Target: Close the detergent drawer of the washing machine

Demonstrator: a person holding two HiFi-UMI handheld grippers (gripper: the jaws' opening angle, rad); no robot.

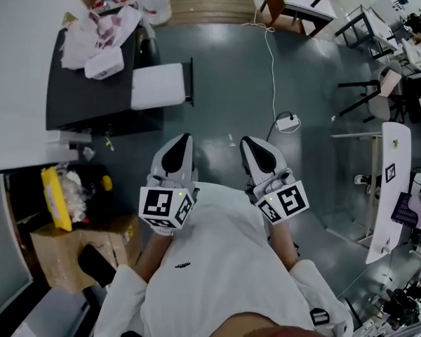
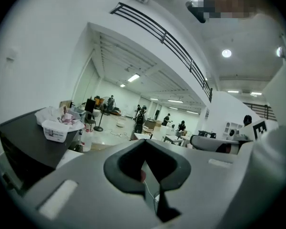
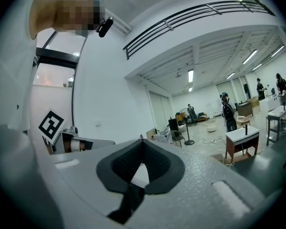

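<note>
**Waiting with both grippers closed, no washing machine in sight**

Standing over a grey floor [image 1: 217,83], the person holds both tools close to the chest, so I judge that the task is not under way at this moment.

At the far left, a grey panel [image 1: 3,244] is cut off by the edge of the head view. I cannot tell what it is. Near it are a cardboard box [image 1: 63,258] and a black desk [image 1: 91,97] with white bags on top.

The left gripper [image 1: 184,139] points at the bare floor. In its own view its jaws meet at the tips [image 2: 144,141], with nothing between them. The right gripper [image 1: 246,141] is just beside it and is the same: tips together and empty [image 3: 143,140].

At the right stands a white table [image 1: 393,181].

The washing machine and its detergent drawer appear in no view, so where the drawer is and how far it is open remain unknown. The next move calls for finding the machine and bringing one gripper to the drawer front.
</note>
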